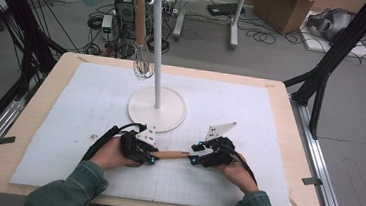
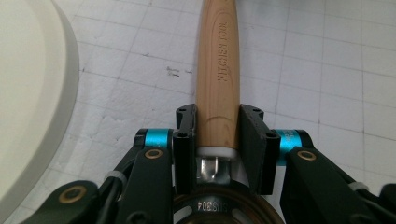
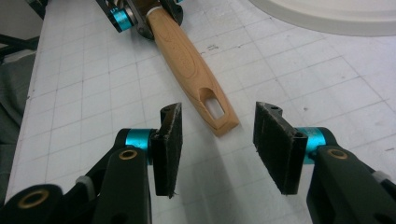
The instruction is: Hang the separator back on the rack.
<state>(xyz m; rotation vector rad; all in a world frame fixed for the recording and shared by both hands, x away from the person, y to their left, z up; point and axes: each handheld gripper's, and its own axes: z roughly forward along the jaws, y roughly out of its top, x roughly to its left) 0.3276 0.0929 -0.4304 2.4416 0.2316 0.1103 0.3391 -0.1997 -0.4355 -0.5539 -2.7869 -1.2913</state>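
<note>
A wooden utensil handle [image 1: 170, 155] lies level just above the white mat, between my two grippers. My left gripper [image 1: 150, 157] is shut on its metal-collar end; in the left gripper view the handle [image 2: 217, 79], stamped KITCHEN TOOL, runs straight out from between the jaws of that gripper [image 2: 217, 128]. My right gripper [image 1: 195, 154] is open, its jaws set wide on either side of the handle's free end. In the right gripper view the slotted tip [image 3: 215, 111] sits just ahead of the gap of the right gripper [image 3: 217, 123]. The utensil's head is hidden under my left hand.
A white hanging stand [image 1: 159, 45] rises from a round base [image 1: 142, 110] behind the grippers, with a wooden-handled whisk [image 1: 143, 44] on one hook. The base's rim [image 2: 32, 93] lies close on the left gripper's side. The table edge [image 1: 52, 199] is near the person's sleeves.
</note>
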